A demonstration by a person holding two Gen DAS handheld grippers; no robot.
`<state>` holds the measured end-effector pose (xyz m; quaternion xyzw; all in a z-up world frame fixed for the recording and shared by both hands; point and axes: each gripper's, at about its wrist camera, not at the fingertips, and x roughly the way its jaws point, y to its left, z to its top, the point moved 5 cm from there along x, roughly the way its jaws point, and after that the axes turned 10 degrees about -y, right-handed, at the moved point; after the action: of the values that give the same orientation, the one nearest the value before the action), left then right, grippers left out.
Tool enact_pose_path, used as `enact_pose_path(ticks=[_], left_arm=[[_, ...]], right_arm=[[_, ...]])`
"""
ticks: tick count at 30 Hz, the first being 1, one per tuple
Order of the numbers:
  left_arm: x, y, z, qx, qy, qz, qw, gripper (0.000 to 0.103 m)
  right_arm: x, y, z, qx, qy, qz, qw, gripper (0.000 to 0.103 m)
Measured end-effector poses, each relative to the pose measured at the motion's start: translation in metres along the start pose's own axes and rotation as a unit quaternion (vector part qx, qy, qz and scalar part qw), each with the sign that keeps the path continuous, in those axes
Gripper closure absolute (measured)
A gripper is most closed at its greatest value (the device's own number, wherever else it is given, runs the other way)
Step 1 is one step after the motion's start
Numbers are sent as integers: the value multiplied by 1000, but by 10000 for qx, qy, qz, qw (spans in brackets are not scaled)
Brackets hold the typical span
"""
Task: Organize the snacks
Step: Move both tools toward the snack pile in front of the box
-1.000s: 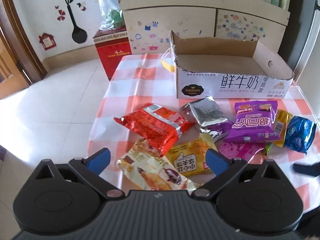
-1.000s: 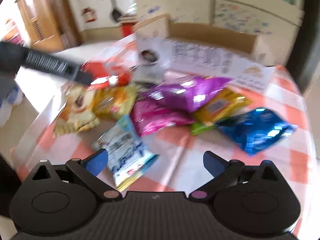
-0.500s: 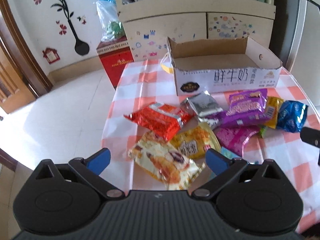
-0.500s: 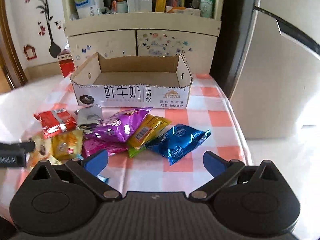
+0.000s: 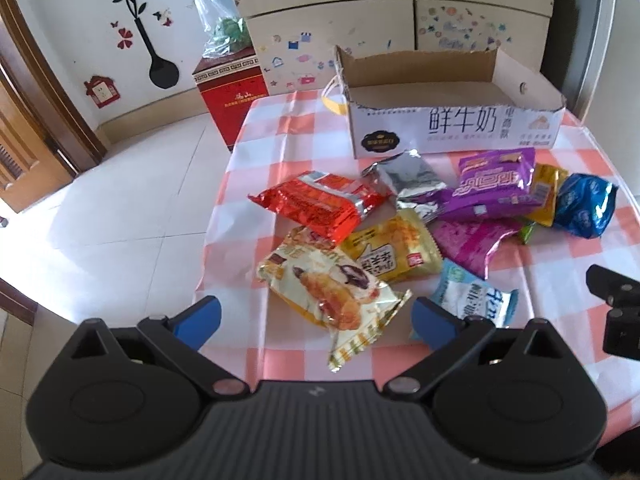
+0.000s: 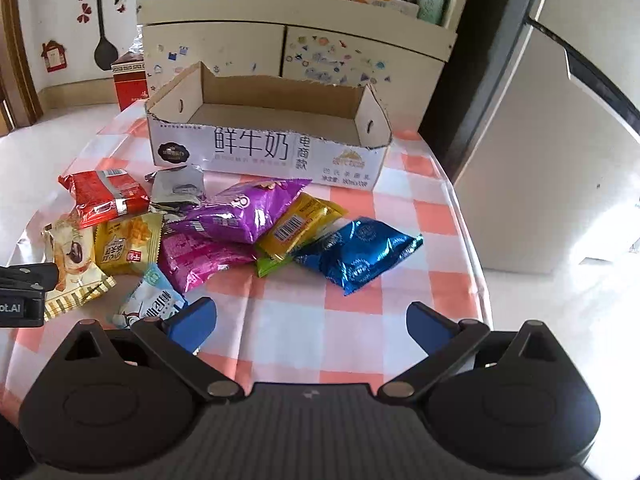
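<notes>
The left hand-held gripper [image 5: 314,318] hovers with its blue fingers spread wide and nothing between them. Just ahead of it, between the fingertips, lies a pale pastry packet [image 5: 336,292] on the checked counter [image 5: 264,136]. Beyond that packet sits a yellow snack packet [image 5: 390,250], partly under it, and farther ahead to the left a red packet [image 5: 320,200]. A light blue packet [image 5: 474,296] lies just past its right finger, half hidden by it.

The right hand-held gripper [image 6: 310,320] is likewise released and empty, held over a bare patch of the counter. Ahead of it lies a blue foil packet [image 6: 360,256], touching a yellow-orange packet [image 6: 300,226] and a small green packet [image 6: 270,264] that pokes out from beneath. To the front left a purple packet [image 6: 244,210] rests on top of a pink packet [image 6: 196,258], with a silver packet [image 6: 178,190] behind them.

Past the whole heap, at the far side of the counter, stands an open cardboard box [image 6: 264,148], empty inside, its printed front wall facing both grippers. The snacks lie between the grippers and the box, so the heap itself stands in the way of a straight reach.

Behind the counter are a cream cabinet [image 6: 292,50] with stickers and a red carton [image 5: 232,94] on the floor. A grey fridge [image 6: 552,140] stands to the right of the right gripper.
</notes>
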<state>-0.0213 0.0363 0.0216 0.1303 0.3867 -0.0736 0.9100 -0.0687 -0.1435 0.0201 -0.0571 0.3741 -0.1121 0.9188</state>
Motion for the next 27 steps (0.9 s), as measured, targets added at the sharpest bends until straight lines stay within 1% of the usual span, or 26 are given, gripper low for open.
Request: enact_pose_path(ticks=[4,6,9,16,27], left_arm=[[2,2,-2,26,26,44,10000,2],[3,1,-3,49,52,58,10000,2],[2,0,-4,51,57,28,10000,2],[4,0,-6,41,70,96,9999,2],[6,-2,-7,0,54,175,9998,2]], right_arm=[[3,3,1,-116,150,-50,9998,0],[6,5,-1,-149,229,-8,9996,0],[6,11,-3,-172,292,-23,9994,0],[10,19,-3,-224,439,-95,9987,0],[17,23,-2,42,548,-112,9984,0]])
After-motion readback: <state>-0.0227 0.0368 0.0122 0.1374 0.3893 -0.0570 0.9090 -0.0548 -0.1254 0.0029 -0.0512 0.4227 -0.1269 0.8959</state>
